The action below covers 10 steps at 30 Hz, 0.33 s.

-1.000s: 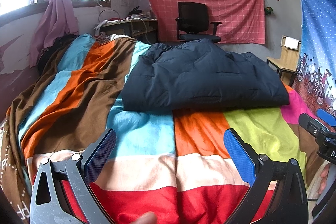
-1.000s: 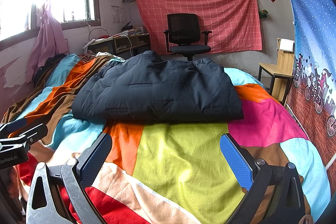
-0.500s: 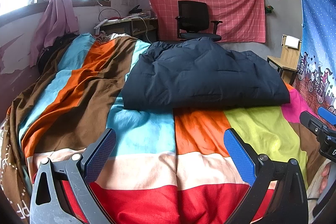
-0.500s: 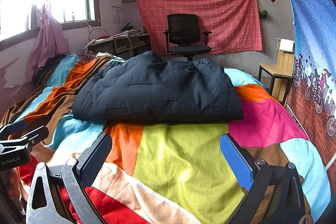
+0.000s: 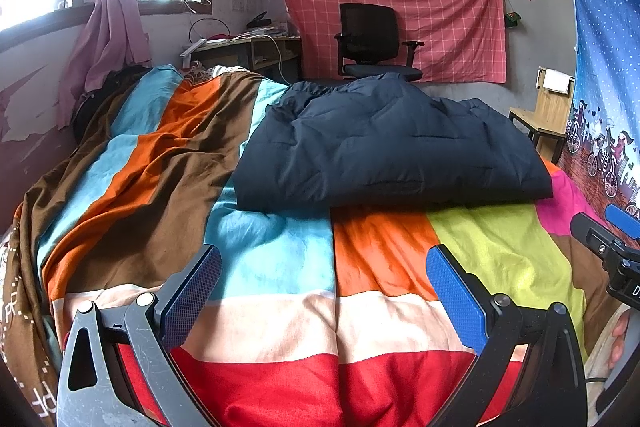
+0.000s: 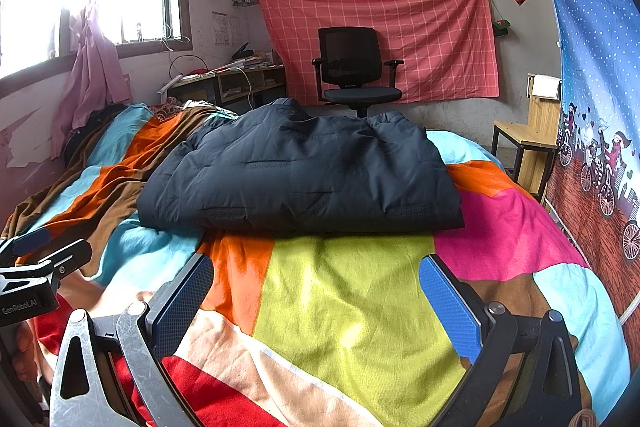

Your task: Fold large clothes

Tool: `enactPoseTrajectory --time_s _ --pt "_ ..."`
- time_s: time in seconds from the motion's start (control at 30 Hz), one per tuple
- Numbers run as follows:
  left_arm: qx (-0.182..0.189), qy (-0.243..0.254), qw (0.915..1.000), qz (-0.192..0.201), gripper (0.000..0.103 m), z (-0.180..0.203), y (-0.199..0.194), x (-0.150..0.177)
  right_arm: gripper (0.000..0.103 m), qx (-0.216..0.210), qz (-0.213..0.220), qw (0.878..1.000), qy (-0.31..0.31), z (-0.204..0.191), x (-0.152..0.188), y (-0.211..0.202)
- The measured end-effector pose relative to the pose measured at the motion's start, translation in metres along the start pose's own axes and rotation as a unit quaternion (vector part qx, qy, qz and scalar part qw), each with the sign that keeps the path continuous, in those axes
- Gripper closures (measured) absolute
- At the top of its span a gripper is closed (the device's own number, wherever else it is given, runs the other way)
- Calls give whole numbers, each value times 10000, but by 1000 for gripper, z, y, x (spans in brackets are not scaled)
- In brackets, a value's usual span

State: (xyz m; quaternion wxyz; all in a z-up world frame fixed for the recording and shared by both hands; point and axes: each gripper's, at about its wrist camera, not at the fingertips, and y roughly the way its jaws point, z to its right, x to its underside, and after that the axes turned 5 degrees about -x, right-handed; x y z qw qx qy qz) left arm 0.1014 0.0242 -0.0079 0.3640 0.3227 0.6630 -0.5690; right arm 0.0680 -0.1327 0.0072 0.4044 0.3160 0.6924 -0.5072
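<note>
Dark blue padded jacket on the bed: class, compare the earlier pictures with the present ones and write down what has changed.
Nothing visibly changed. The folded jacket lies in the same place on the striped bedspread, and both the left tongs and right tongs remain open, empty and short of it.
</note>
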Motion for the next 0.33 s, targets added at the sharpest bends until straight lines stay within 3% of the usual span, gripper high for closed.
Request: enactPoseTrajectory --time_s 0.33 --pt "-16 -9 10000 -40 3 -1 -1 -2 0 2 -1 10000 1 0 0 0"
